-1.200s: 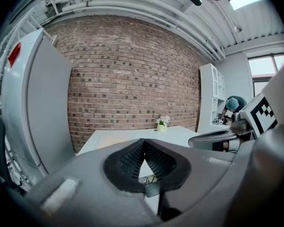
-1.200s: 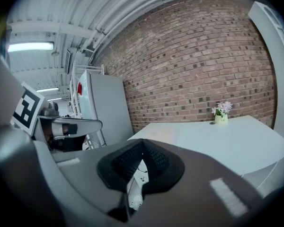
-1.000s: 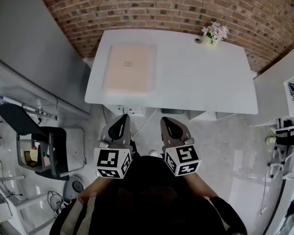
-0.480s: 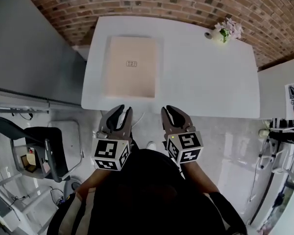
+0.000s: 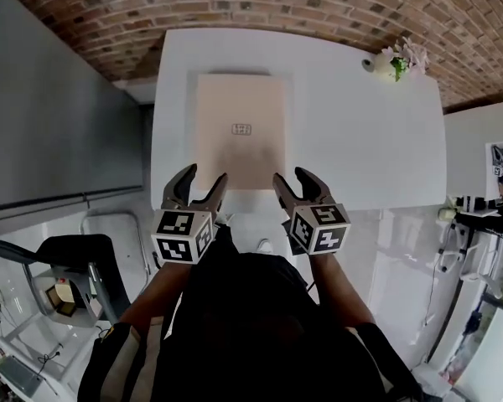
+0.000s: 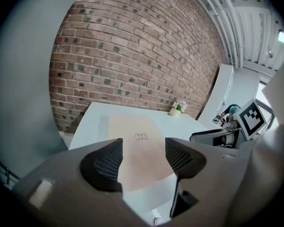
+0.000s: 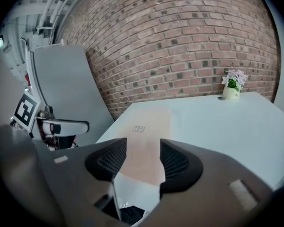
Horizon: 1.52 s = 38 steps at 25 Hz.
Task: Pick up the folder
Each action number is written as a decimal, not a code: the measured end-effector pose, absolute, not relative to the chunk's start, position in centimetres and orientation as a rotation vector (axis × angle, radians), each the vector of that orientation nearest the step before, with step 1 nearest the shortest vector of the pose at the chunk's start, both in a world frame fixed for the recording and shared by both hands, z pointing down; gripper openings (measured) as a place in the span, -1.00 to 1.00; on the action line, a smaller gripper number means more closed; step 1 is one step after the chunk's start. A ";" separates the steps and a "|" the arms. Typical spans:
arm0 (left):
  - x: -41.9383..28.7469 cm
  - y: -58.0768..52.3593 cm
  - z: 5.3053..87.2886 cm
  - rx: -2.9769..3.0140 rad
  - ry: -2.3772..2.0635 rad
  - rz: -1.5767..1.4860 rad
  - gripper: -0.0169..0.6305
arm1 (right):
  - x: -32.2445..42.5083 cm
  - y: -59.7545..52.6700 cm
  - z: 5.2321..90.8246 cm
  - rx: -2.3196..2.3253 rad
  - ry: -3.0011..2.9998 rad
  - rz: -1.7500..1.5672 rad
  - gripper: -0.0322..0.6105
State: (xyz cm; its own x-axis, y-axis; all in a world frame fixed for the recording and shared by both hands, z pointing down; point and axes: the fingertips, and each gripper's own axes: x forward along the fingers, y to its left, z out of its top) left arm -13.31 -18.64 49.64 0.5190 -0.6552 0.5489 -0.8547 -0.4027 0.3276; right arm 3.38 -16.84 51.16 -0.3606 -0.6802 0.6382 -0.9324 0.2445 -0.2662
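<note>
L gripper & R gripper are now at the near edge of the white table; a sec ago they were back over the floor, jaws together. Both jaws are opening, nothing btwn them. The tan folder lies flat on the table's left half, just ahead of the tips, untouched.

I see the folder lying flat on the white table. It is a plain, pale peach rectangle, and its long sides run away from me. A small dark mark sits near the middle of its top face. The folder lies on the table's left half, with its near short edge just inside the table's near edge.
</note>
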 end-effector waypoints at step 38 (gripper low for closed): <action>-12.7 -23.9 62.5 1.998 -0.972 0.598 0.30 | 3.3 -22.1 62.4 1.427 -1.980 1.287 0.28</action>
State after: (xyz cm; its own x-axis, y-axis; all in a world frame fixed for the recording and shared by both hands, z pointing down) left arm -12.70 -23.87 62.47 0.5898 -0.4181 0.6909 -0.8052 -0.3691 0.4641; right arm 3.27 -22.10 62.43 -0.4119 -0.5413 0.7330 -0.8896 0.0648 -0.4520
